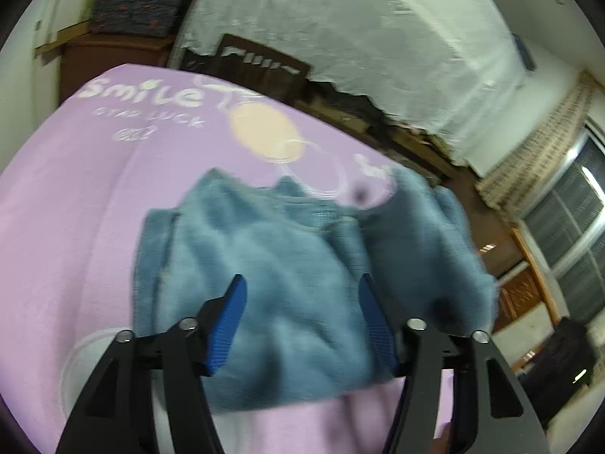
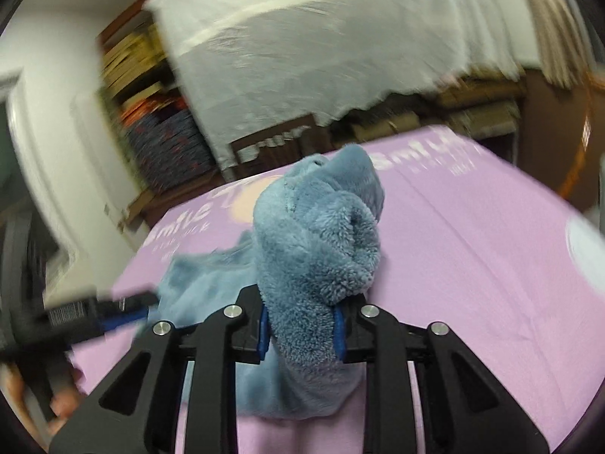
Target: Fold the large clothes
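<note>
Item 1. Right gripper (image 2: pixel 301 335): black linkage arms in the near foreground of its own view, blue pads (image 2: pixel 263 331) drawn narrow, jaws clamped on a thick bunch of blue fleece garment (image 2: pixel 317 242). Fabric stands up out of the grip in a rolled hump and trails down to the surface on the left. Judged purpose: one edge or corner is pinched so that part can be lifted and carried over the rest for a fold.

Item 2. Left gripper (image 1: pixel 300 325): same build, jaws standing wide, blue pads apart with nothing pressed between them. It hovers over the garment (image 1: pixel 302 272), pointing down at it. Fleece shows in the gap, but lying below, not gripped. Judged purpose: free hand, either just off the cloth or lining up for a new hold. It appears again in the right wrist view as a blurred black-and-blue shape (image 2: pixel 113 312) at the left, near the spread part of the fleece.

Item 3. Blue fleece garment: task's thing. Partly rumpled and spread flat, partly raised at the side held by the right gripper. Not yet a tidy fold.

Item 4. Lilac printed sheet (image 1: pixel 75 189): covers the flat surface under the garment, white lettering and a pale yellow disc (image 1: pixel 264 132) on it. Serves as the work area. Whether bed or tabletop lies beneath cannot be told.

Item 5. Background: white draped covering (image 1: pixel 359 38), dark wooden chair back (image 1: pixel 261 64), stacked shelves, window at right. Both views motion-blurred.
</note>
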The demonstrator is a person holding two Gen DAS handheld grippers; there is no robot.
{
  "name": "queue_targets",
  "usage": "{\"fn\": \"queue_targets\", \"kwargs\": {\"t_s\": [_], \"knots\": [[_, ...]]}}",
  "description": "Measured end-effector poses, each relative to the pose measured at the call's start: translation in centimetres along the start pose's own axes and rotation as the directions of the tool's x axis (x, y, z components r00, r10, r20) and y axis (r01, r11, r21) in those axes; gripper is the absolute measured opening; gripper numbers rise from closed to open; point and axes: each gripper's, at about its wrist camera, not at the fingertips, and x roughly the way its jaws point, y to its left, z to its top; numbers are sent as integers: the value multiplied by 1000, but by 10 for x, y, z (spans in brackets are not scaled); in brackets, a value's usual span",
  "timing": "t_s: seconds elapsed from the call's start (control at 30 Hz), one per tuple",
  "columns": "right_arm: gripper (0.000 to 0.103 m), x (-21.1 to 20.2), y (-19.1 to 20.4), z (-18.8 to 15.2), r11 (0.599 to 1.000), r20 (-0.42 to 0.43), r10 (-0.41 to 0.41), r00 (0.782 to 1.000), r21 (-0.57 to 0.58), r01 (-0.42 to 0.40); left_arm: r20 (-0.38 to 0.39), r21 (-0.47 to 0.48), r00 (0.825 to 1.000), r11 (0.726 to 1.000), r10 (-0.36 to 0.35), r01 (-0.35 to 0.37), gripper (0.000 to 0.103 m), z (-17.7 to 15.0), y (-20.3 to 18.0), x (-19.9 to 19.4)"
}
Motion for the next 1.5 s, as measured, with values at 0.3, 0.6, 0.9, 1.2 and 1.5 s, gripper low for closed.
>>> {"fn": "queue_targets", "kwargs": {"t_s": [0.3, 0.6, 0.9, 1.2, 1.5], "knots": [[24, 2, 34, -25, 984, -48, 37, 998, -171, -44, -90, 71, 985, 986, -145, 152, 95, 5, -53, 28], [24, 5, 40, -31, 968, -68, 37, 997, -245, -53, -210, -38, 954, 976, -216, 212, 32, 17, -31, 92], [46, 5, 25, -35, 964, -109, 4, 994, -262, -33, -152, 58, 974, 982, -167, 178, 27, 27, -41, 73], [21, -22, 88, -2, 916, 7, 52, 999, -399, -45, 62, 201, 998, 980, -17, 4, 26, 59, -31, -31], [21, 16, 170, -22, 836, -111, 138, 984, -519, -175, 4, 72, 991, 988, 134, -134, 27, 39, 73, -34]]}}
